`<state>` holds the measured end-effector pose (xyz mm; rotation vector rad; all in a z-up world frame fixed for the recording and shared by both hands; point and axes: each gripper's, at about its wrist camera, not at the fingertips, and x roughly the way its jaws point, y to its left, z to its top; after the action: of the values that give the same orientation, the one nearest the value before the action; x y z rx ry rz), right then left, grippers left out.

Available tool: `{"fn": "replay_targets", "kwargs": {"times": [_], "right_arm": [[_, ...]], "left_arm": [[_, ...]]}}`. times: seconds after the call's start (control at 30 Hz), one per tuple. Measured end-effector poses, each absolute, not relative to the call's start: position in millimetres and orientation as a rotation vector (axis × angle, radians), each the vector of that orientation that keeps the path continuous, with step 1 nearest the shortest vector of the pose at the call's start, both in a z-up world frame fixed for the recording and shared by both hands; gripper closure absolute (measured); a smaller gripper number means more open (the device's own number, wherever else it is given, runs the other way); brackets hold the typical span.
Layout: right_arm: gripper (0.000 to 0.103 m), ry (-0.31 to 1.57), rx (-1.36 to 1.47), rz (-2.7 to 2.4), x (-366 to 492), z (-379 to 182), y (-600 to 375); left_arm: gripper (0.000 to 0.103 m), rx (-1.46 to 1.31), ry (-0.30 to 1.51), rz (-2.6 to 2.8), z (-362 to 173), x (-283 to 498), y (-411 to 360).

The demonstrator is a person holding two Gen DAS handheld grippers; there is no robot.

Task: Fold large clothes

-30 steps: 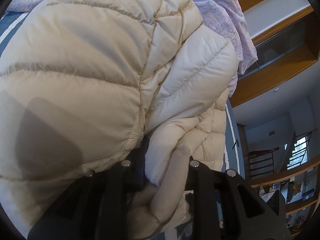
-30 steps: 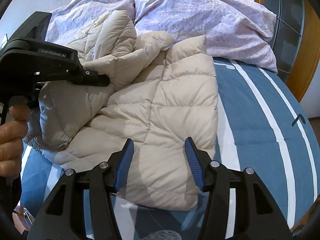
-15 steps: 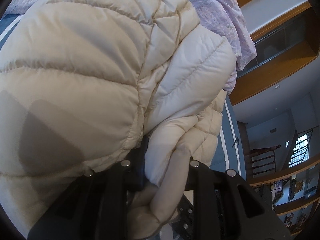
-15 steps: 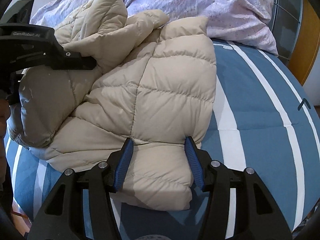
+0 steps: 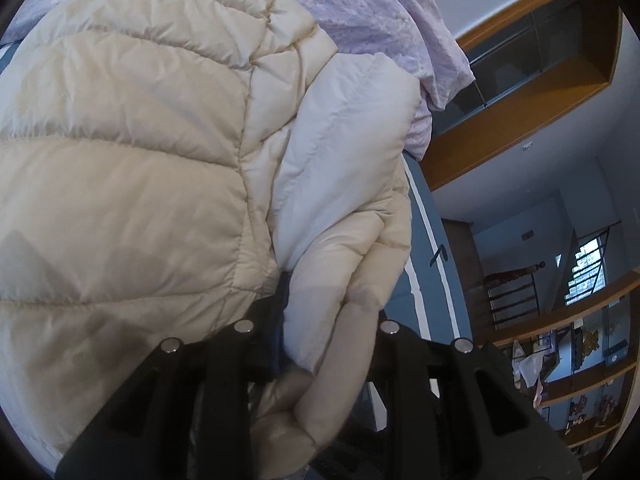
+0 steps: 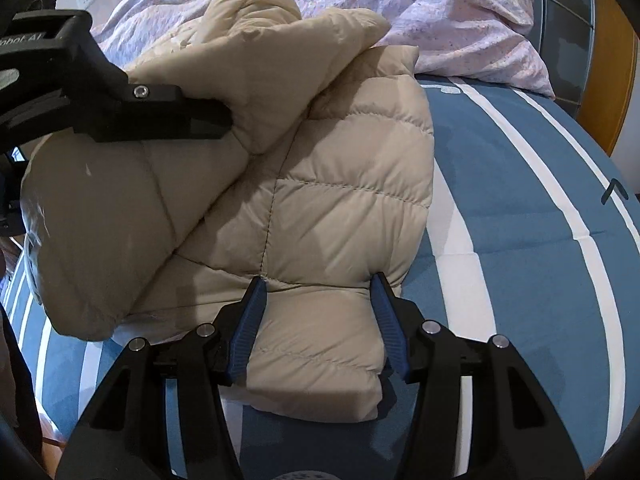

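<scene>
A: Where is the jacket (image 6: 344,200) lying?

B: On the striped bed (image 6: 520,208), near the lilac duvet (image 6: 420,4). Your left gripper (image 5: 320,320) is clenching a puffy fold, now carried further rightward over the body.

A: And your right gripper (image 6: 316,320)?

B: It has come down; its jaws are straddling the near hem, half spread. I cannot tell whether they are pinching it. The fold is progressing.
</scene>
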<state>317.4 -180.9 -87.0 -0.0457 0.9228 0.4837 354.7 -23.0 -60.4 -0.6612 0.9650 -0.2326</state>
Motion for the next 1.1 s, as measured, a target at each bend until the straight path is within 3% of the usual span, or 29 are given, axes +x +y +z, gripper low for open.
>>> {"fn": "replay_targets", "kwargs": {"times": [0.17,0.23,0.3,0.43,0.7,0.93,1.1], "right_arm": [[0.047,0.928,-0.036,0.483,319.2,-86.6,-181.2],[0.047,0.931,-0.03,0.484,320.3,-86.5,-181.8],[0.047,0.936,-0.024,0.484,320.6,-86.3,-182.5],[0.047,0.951,-0.012,0.481,325.3,-86.1,-185.5],[0.047,0.959,-0.007,0.469,326.2,-86.5,-186.8],[0.047,0.958,-0.011,0.465,323.1,-85.6,-183.4],[0.047,0.96,-0.011,0.47,322.6,-83.2,-183.6]], "left_arm": [[0.063,-0.653,0.955,-0.226,-53.4,349.4,-18.8],[0.045,-0.647,0.944,-0.229,-48.0,344.6,-18.3],[0.037,-0.642,0.929,-0.23,-40.8,337.4,-18.8],[0.031,-0.607,0.889,-0.213,-19.6,318.9,-9.8],[0.03,-0.5,0.818,0.0,1.6,276.6,44.9],[0.03,-0.439,0.872,0.182,-30.4,263.7,82.1],[0.028,-0.403,0.911,0.168,-58.4,271.3,63.8]]}}
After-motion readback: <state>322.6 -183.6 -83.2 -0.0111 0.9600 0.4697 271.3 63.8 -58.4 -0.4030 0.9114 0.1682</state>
